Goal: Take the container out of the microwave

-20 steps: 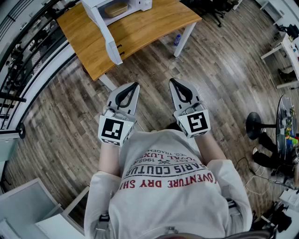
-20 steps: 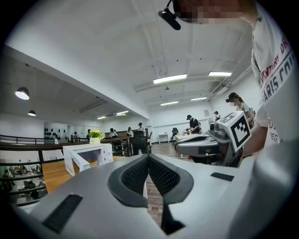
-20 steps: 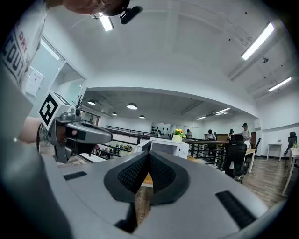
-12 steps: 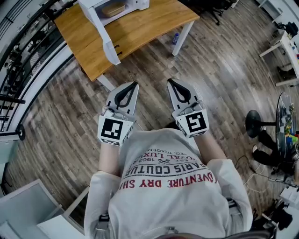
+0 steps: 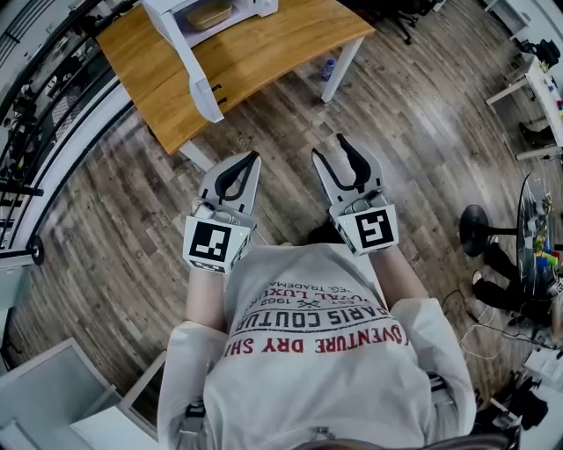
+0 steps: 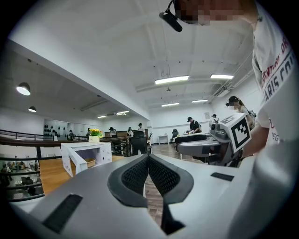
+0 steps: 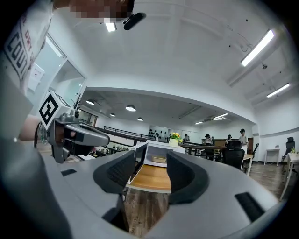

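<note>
Two tongs held level in front of the person's torso, over the wood floor [image 5: 413, 123], well apart from the table [image 5: 273, 48]. Left gripper [image 5: 255, 158] jaws together, empty. Right gripper [image 5: 329, 147] jaws apart, nothing between them. Container [image 5: 211, 15] sits inside the microwave [image 5: 262, 8] (door [image 5: 186, 54] hanging open) at the table's far edge.

The person's white shirt [image 5: 318, 352] is carrying print that is lying upside down in the head view. Large red letters are reading "VENTURE DRY SH". Dark letters above them are reading "ARIS COUTUR", and smaller lines are showing "LUXUR", "1962" and "TRADEM".
</note>
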The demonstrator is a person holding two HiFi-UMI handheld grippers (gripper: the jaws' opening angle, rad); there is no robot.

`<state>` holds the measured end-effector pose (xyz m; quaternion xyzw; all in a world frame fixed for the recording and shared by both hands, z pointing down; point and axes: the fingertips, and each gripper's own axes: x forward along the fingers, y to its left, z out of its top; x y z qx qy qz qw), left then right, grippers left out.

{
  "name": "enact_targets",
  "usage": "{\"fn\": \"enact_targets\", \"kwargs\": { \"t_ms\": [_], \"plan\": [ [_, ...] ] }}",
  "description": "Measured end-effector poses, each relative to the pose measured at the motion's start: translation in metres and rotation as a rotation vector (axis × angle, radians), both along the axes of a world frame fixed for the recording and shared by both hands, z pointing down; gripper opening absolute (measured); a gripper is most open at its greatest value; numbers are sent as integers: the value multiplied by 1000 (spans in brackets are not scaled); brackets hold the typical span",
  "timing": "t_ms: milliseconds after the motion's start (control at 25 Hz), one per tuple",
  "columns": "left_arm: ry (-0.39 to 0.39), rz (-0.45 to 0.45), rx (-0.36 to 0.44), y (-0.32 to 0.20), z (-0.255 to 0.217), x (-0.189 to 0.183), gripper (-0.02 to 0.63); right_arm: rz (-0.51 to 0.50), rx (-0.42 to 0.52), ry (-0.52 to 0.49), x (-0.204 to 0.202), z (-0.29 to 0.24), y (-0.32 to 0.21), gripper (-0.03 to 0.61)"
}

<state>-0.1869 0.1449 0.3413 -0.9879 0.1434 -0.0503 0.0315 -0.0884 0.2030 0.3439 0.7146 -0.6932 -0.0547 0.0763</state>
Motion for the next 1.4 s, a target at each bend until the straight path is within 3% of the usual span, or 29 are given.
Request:
{"fn": "enact_targets", "kwargs": {
  "t_ms": [40,320,520,840,1040,1200,1400],
  "plan": [
    [1,-6,-2,-2,-1,0,17,3,0,0,4,-1,-1,224],
    [-11,-74,-15,-22,4,11,17,-2,-22,-60,40,8,-22,224],
    [-27,-149,-32,-47,14,32,17,-82,-54,-50,69,22,-54,224],
    [-93,-281,-45,-102,35,103,17,-212,-112,-71,144,40,-122,224],
    [-53,-356,-65,-133,28,164,17,-322,-132,-88,205,41,-172,222],
    [-73,-412,-45,-159,32,210,17,-403,-144,-90,247,44,-211,222],
    [-75,-525,-41,-188,28,237,17,-502,-164,-77,279,41,-250,222]
  ]
}}
